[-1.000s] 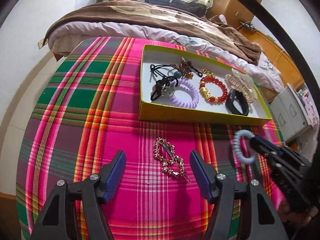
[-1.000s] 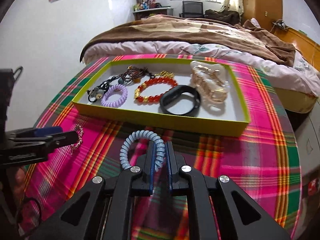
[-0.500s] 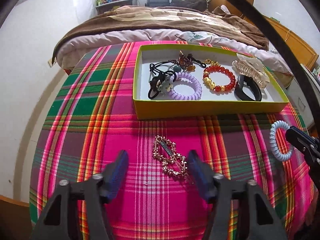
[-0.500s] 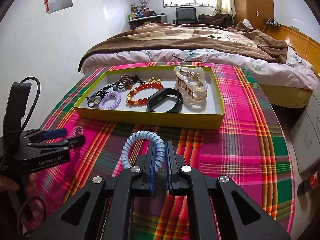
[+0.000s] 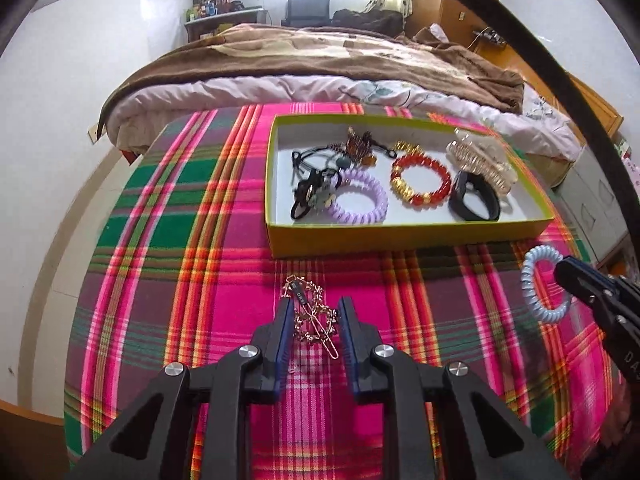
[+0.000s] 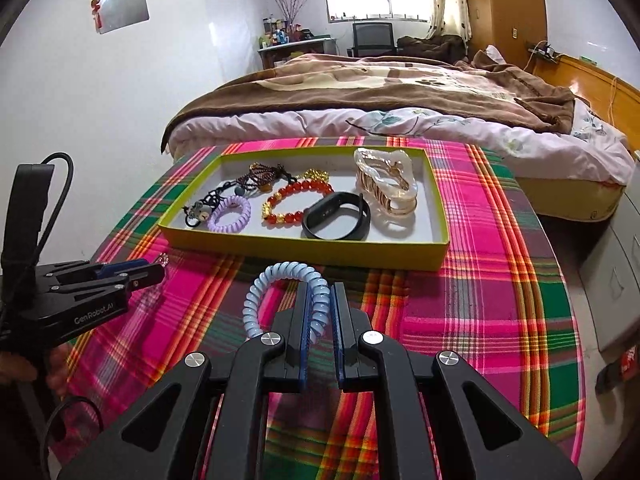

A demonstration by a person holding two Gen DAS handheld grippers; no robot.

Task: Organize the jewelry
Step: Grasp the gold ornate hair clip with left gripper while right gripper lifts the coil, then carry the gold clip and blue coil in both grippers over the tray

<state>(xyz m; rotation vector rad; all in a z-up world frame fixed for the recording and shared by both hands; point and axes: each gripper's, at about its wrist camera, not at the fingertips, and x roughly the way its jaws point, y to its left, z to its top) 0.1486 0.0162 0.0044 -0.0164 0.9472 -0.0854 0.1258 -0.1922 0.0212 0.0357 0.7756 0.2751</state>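
Left gripper [image 5: 313,320] fingers closing around the gold hair clip [image 5: 310,314]; right gripper [image 6: 320,312] clamps the blue spiral hair tie [image 6: 280,280]

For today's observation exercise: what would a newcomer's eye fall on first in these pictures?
Probably the loud pink-and-green plaid cloth, with the yellow-green tray of bracelets and hair ties on it. Then the right gripper shut on a pale blue coil hair tie, and the left gripper closing around a gold hair clip.

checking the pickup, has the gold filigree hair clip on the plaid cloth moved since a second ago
No. The gold filigree hair clip lies at the same pink stripe before the yellow tray; the left gripper is closing around it.
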